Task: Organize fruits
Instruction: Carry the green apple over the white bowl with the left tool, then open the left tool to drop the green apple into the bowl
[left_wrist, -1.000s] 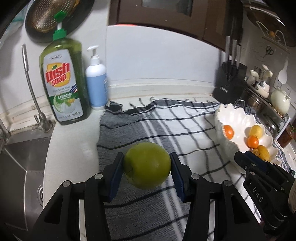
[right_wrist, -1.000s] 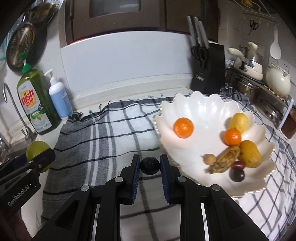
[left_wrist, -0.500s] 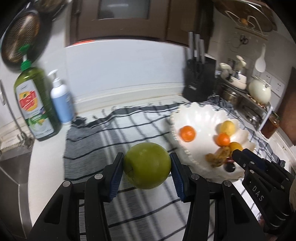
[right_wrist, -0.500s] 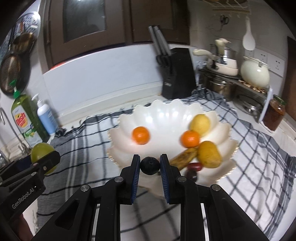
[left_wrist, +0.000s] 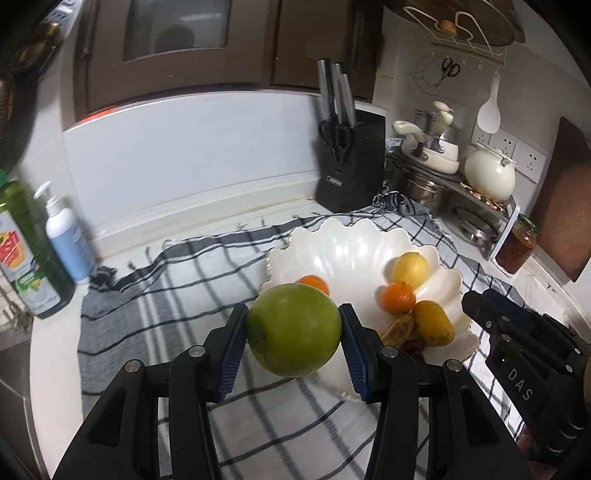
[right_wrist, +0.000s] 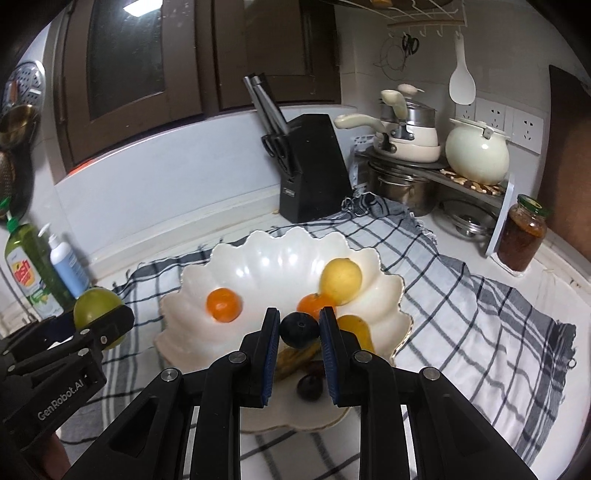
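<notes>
My left gripper (left_wrist: 293, 330) is shut on a large green apple (left_wrist: 293, 328) and holds it above the near-left rim of the white scalloped bowl (left_wrist: 354, 247). My right gripper (right_wrist: 299, 328) is shut on a small dark plum (right_wrist: 298, 329), held over the bowl (right_wrist: 266, 258). The bowl holds two oranges (right_wrist: 224, 305), a yellow lemon (right_wrist: 340, 281), a yellow fruit, a brownish banana and a dark plum (right_wrist: 309, 387). The green apple also shows at the left of the right wrist view (right_wrist: 96, 306). The right gripper's body shows at the right of the left wrist view (left_wrist: 524, 350).
The bowl sits on a checked cloth (right_wrist: 461, 314) on a white counter. A black knife block (right_wrist: 314, 166) stands behind it. Pots and a cream kettle (right_wrist: 476, 151) are on a rack at the right, with a jar (right_wrist: 522, 232). Dish soap (left_wrist: 22, 254) and a pump bottle (left_wrist: 68, 243) stand left.
Both grippers have moved right and forward toward the bowl with their fruit. The apple is now at the bowl's rim and the dark plum is over the bowl.
</notes>
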